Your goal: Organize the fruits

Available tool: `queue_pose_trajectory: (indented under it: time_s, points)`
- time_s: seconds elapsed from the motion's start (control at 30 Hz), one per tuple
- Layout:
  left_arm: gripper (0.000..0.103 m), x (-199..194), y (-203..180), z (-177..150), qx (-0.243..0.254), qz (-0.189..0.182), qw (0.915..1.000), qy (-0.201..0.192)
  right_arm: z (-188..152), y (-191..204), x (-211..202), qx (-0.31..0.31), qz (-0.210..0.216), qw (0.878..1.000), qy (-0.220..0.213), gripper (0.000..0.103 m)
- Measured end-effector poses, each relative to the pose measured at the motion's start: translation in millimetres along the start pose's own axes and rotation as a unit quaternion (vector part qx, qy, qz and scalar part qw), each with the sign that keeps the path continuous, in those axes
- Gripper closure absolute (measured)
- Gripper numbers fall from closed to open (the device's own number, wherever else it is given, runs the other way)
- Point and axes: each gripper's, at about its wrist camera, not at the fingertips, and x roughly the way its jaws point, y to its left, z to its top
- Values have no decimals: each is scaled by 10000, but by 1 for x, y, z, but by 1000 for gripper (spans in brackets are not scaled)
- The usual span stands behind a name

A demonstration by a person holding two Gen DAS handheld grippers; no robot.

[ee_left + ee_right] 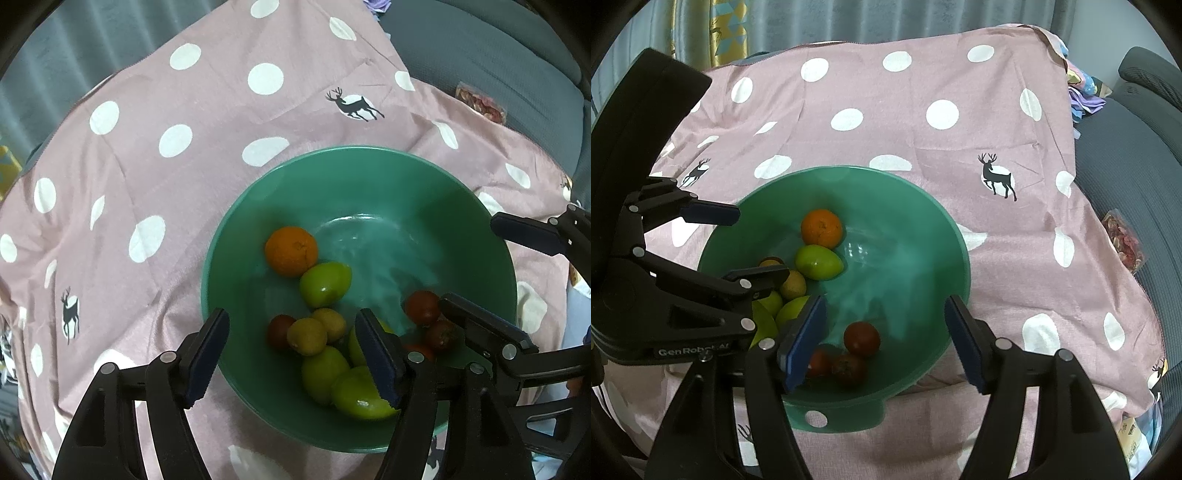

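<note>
A green bowl [461, 206] sits on a pink polka-dot cloth [147, 110]. It holds an orange [291, 251], several green fruits [325, 284], yellow-brown fruits [306, 336] and dark red fruits [423, 306]. My left gripper [295, 358] is open and empty above the bowl's near left rim. My right gripper [886, 339] is open and empty above the bowl [923, 206], over the red fruits [861, 338]. The orange [822, 228] and a green fruit [818, 261] lie further in. Each gripper shows in the other's view.
A grey sofa [1126, 155] runs along the right with a snack packet [1124, 240] on it. Curtains [812, 22] hang behind. Coloured items [1086, 92] lie at the cloth's far right corner.
</note>
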Motion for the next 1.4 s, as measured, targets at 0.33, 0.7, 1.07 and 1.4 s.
queue_pose_trajectory:
  time_s: [0.33, 0.7, 1.07, 1.4]
  points:
    - [20, -8, 1, -1, -9, 113, 9999, -112, 0, -5, -7, 57, -59, 9999, -60, 27]
    - [14, -17, 7, -7, -82, 182, 9996, -219, 0, -3, -13, 83, -62, 9999, -103, 18]
    - [5, -26, 12, -14, -175, 291, 9990, -305, -3, -2, -18, 187, 2, 9998, -99, 9]
    - [3, -35, 10, -20, -170, 343, 9982, -461, -3, -5, -27, 227, -62, 9996, -166, 3]
